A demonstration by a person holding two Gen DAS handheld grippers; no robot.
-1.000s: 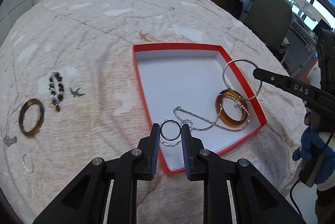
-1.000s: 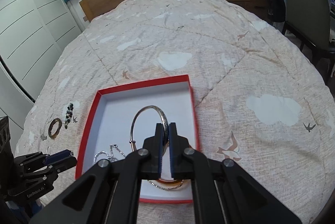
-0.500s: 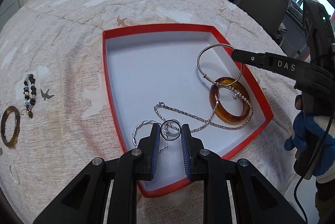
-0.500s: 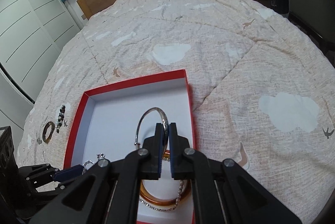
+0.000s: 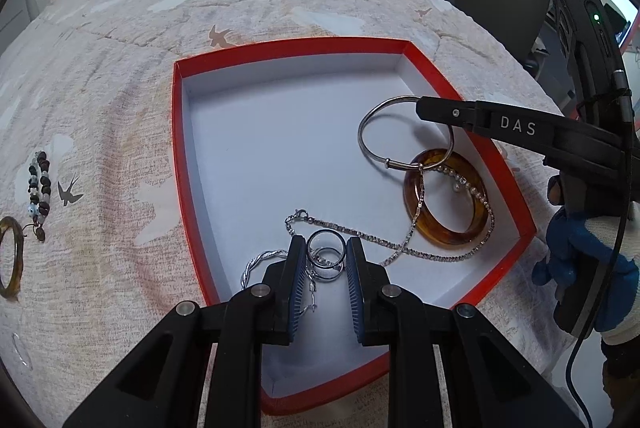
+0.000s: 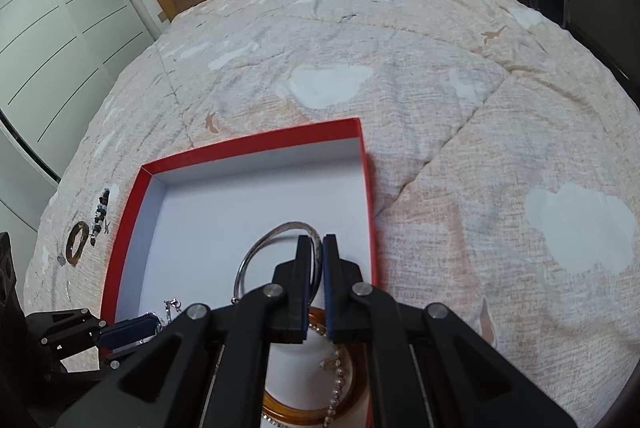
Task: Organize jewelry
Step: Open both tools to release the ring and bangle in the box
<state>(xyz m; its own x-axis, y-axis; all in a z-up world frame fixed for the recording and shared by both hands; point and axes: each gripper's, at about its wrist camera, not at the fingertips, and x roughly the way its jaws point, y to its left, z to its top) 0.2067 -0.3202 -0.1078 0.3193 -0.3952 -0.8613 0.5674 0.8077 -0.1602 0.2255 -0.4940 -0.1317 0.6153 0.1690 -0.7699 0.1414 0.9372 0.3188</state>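
Note:
A red box with a white floor (image 5: pixel 248 132) lies on the bed; it also shows in the right wrist view (image 6: pixel 132 212). My left gripper (image 5: pixel 326 248) is shut on a small silver ring (image 5: pixel 326 243), held low over the box's near corner. My right gripper (image 6: pixel 316 248) is shut on a thin silver bangle (image 5: pixel 366 124), whose lower edge rests by the amber bangle (image 5: pixel 448 228). In the box lie a silver chain (image 5: pixel 360 234), a pearl strand (image 5: pixel 468 184) and a twisted silver ring (image 5: pixel 256 262).
On the quilt left of the box lie a dark bead bracelet (image 5: pixel 40 184), a brown bangle (image 5: pixel 8 260) and a small clear ring (image 5: pixel 20 348). A chair (image 5: pixel 504 0) and desk stand beyond the bed's right edge. Wardrobe doors (image 6: pixel 60 28) are at left.
Both grippers have come down and forward into the box. The silver bangle has dropped from above the box rim to touch the floor beside the amber bangle. The small ring stays gripped.

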